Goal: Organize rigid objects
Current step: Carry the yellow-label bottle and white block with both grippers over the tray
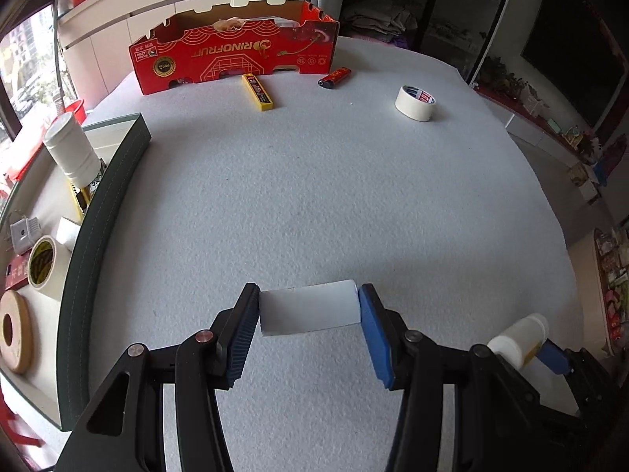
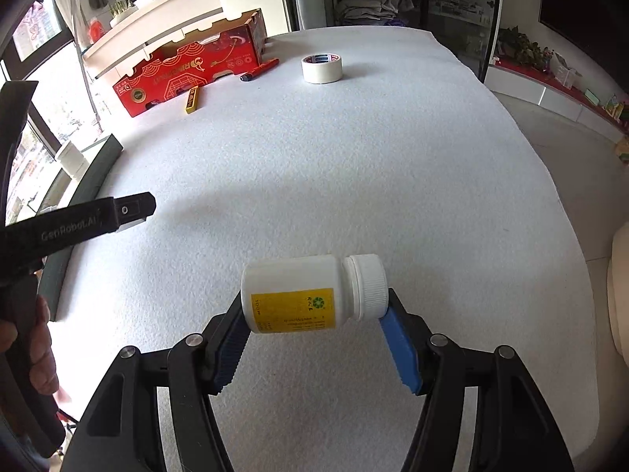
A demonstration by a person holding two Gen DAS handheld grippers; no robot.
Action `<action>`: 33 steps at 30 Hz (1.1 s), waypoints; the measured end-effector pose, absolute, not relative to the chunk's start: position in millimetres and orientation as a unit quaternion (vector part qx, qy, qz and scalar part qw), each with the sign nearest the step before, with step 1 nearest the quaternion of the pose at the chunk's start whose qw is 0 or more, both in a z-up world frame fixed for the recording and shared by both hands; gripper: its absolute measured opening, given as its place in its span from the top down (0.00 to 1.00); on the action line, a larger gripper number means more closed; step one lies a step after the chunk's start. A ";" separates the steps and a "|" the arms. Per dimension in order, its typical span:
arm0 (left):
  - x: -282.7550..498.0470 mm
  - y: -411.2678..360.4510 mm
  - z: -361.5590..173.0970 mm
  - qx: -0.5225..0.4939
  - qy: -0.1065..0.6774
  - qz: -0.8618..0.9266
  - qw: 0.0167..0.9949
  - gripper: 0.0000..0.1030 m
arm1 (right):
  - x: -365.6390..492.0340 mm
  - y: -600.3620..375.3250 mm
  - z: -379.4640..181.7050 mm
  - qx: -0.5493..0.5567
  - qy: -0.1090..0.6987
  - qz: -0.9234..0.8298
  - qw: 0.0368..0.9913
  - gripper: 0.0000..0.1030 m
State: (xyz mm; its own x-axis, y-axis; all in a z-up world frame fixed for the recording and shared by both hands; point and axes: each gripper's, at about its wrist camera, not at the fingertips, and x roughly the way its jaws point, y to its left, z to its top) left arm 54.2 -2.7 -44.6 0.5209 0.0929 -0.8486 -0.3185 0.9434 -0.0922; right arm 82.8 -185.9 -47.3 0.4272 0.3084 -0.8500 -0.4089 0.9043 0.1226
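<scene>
Left jaws: your left gripper (image 1: 309, 312) is clenched on a white block (image 1: 309, 312), one blue pad against each end; the block sits crosswise between them, above the worktop (image 1: 314, 181).
Right jaws: your right gripper (image 2: 314, 314) is grasping a white bottle (image 2: 310, 293) lying sideways, base against the left pad, ribbed cap against the right pad, yellow label facing the camera.
Bottle from the left view: it shows at the lower right edge, right of the block, with a blue pad just behind it.
Left tool from the right view: your left hand (image 2: 37, 350) and the black gripper body appear at the left edge, left of the bottle.
Landmark: the red box (image 1: 236, 57) stands at the far edge of the worktop, printed side towards you.
Yellow case (image 1: 257, 92): lying flat just in front of the red box, near its middle.
Lighter (image 1: 334, 77): red and black, lying just in front of the box's right end.
Tape roll (image 1: 416, 103): white, lying well to the right of the red box and nearer to you than the lighter.
Tray (image 1: 98, 212): dark green wall, running from just left of the red box towards you along the worktop's left side.
In the tray: a white ribbed jar (image 1: 72, 149) at the end nearest the red box, then a second tape roll (image 1: 45, 261), a small adapter (image 1: 24, 232), and a wooden ring (image 1: 13, 330) farthest from the box.
Contact in the tray: you cannot tell which items touch one another.
</scene>
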 end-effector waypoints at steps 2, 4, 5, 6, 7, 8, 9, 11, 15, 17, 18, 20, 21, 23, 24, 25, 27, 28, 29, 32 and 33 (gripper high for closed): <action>42.4 -5.1 -45.2 -0.114 0.471 0.116 0.867 0.47 | 75.1 -184.7 -46.5 -0.056 0.490 0.210 0.844 0.37; 34.4 -4.4 -46.5 -0.114 0.469 0.113 0.868 0.47 | 67.7 -183.7 -44.9 -0.059 0.489 0.209 0.845 0.37; 29.1 -4.5 -46.0 -0.115 0.468 0.111 0.869 0.47 | 64.9 -182.7 -43.6 -0.060 0.488 0.209 0.845 0.37; 25.0 -5.0 -46.0 -0.116 0.466 0.109 0.870 0.47 | 61.9 -181.5 -41.6 -0.062 0.486 0.210 0.846 0.37; 21.0 -4.1 -44.7 -0.116 0.463 0.109 0.872 0.47 | 59.1 -179.8 -38.9 -0.065 0.483 0.210 0.848 0.37; 17.2 -3.2 -43.0 -0.117 0.460 0.108 0.873 0.47 | 56.6 -177.3 -35.7 -0.069 0.478 0.210 0.850 0.37; 13.3 -2.1 -40.9 -0.118 0.457 0.108 0.875 0.47 | 54.2 -174.5 -32.4 -0.073 0.474 0.210 0.852 0.37; 3.5 1.2 -35.5 -0.123 0.450 0.106 0.878 0.47 | 50.3 -167.9 -25.3 -0.077 0.466 0.214 0.855 0.37; -11.6 11.6 -19.3 -0.140 0.428 0.101 0.887 0.47 | 42.3 -149.3 -9.9 -0.086 0.451 0.229 0.858 0.37; -20.0 18.3 -8.7 -0.149 0.415 0.102 0.892 0.47 | 38.0 -136.7 -0.5 -0.094 0.441 0.240 0.860 0.37; -25.2 22.1 -1.8 -0.153 0.407 0.103 0.895 0.47 | 36.3 -130.8 4.2 -0.096 0.436 0.247 0.860 0.37; -33.4 30.3 11.1 -0.161 0.391 0.105 0.900 0.47 | 33.2 -118.4 14.4 -0.095 0.429 0.264 0.859 0.37; -37.7 34.6 18.3 -0.166 0.382 0.106 0.903 0.47 | 32.2 -112.1 19.7 -0.095 0.425 0.272 0.858 0.37; -44.6 43.1 31.9 -0.172 0.367 0.105 0.908 0.47 | 29.3 -98.8 32.3 -0.096 0.416 0.291 0.856 0.37; -48.7 47.6 39.5 -0.175 0.357 0.106 0.911 0.47 | 28.0 -92.2 38.9 -0.098 0.411 0.298 0.856 0.37; -52.4 51.9 47.0 -0.176 0.349 0.106 0.914 0.47 | 26.5 -85.3 46.2 -0.101 0.404 0.307 0.856 0.37; -60.5 60.8 62.7 -0.179 0.330 0.108 0.920 0.47 | 23.4 -72.0 61.1 -0.109 0.387 0.323 0.856 0.37; -64.2 66.0 69.9 -0.181 0.323 0.109 0.922 0.47 | 20.9 -65.1 68.7 -0.113 0.379 0.332 0.857 0.37; -67.6 71.4 77.5 -0.184 0.316 0.109 0.924 0.47 | 19.7 -58.7 75.9 -0.115 0.372 0.340 0.856 0.37; -79.0 88.3 100.2 -0.188 0.293 0.117 0.930 0.47 | 17.5 -40.3 97.3 -0.117 0.355 0.363 0.854 0.37; -83.3 94.1 108.0 -0.187 0.286 0.121 0.932 0.47 | 17.2 -34.6 104.5 -0.117 0.349 0.370 0.853 0.37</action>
